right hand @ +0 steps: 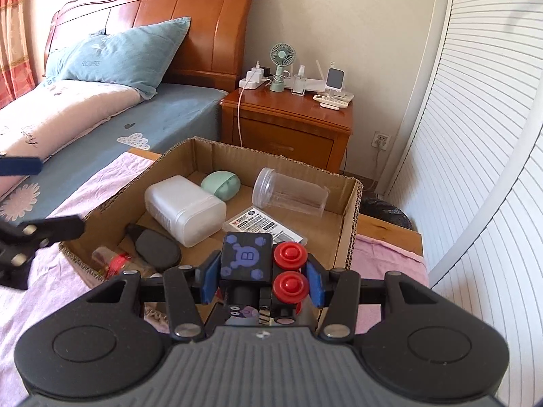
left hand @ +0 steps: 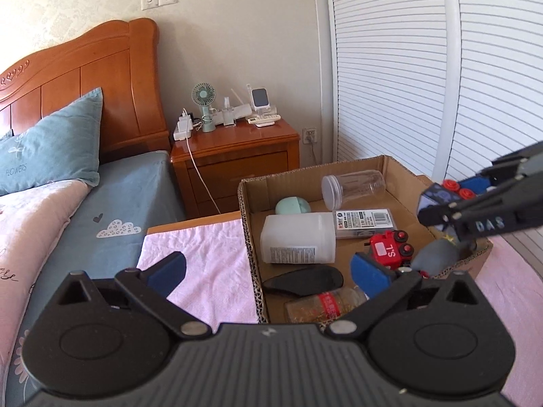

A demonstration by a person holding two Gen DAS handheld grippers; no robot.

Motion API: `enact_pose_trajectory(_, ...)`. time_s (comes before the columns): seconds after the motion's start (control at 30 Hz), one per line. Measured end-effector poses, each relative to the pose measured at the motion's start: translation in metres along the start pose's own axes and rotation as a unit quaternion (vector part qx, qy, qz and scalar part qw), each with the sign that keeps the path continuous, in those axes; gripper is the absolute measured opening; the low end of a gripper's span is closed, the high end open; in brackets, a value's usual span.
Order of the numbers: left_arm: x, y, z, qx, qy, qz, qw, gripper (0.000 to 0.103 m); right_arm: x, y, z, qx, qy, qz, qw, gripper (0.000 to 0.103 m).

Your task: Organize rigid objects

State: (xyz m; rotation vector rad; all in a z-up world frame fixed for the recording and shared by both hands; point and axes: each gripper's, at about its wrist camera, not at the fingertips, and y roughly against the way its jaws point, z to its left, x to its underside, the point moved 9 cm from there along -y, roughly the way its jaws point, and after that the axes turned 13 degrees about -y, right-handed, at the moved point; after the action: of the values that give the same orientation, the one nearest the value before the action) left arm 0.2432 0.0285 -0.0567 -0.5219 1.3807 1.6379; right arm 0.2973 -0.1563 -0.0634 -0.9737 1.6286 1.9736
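A cardboard box (left hand: 246,210) (right hand: 349,217) sits on a pink cloth and holds several objects: a white plastic container (left hand: 297,237) (right hand: 185,208), a clear jar (left hand: 353,188) (right hand: 290,191), a mint case (left hand: 292,206) (right hand: 220,185), a flat packet (left hand: 364,224), a red toy train (left hand: 390,249), a black oval piece (left hand: 303,283) (right hand: 156,247) and a small bottle with a red label (left hand: 325,305). My right gripper (right hand: 263,276) (left hand: 441,203) is shut on a black toy train with red wheels (right hand: 247,259) (left hand: 454,191), above the box's right edge. My left gripper (left hand: 268,273) is open and empty at the box's near left wall.
A wooden nightstand (left hand: 234,156) (right hand: 288,125) behind the box carries a small fan (left hand: 204,105), chargers and a remote. The bed with a blue pillow (left hand: 51,149) lies to the left. White slatted wardrobe doors (left hand: 424,84) stand on the right.
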Motion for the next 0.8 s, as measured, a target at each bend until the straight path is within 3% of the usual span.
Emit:
enact_pose_trajectory(0.33,0.018,0.019,-0.005,0.007,0.040,0.024,0.9989,0.102,-0.019,-0.051,-0.023,0.051,-0.055,0.038,0.996,0.056)
enact_pose_trajectory(0.37,0.020,0.019,-0.006,0.007,0.044,0.033,0.9985,0.102,-0.019,-0.052,-0.025,0.057,-0.058,0.037,0.996,0.062)
enact_pose_trajectory(0.4,0.021,0.020,-0.007,0.011,0.047,0.038,0.9981,0.102,-0.020,-0.053,-0.026,0.064,-0.062,0.035,0.995,0.080)
enact_pose_trajectory(0.47,0.022,0.022,-0.010,0.016,0.050,0.041,0.9978,0.102,-0.023,-0.049,-0.028,0.072,-0.071,0.024,0.995,0.101)
enact_pose_trajectory(0.53,0.022,0.025,-0.011,0.013,0.048,0.042,0.9979,0.102,-0.024,-0.039,-0.028,0.069,-0.081,0.012,0.994,0.103)
enact_pose_trajectory(0.8,0.021,0.033,-0.005,-0.019,0.051,0.063,0.9965,0.102,-0.002,0.005,-0.024,0.109,-0.101,0.057,0.987,0.103)
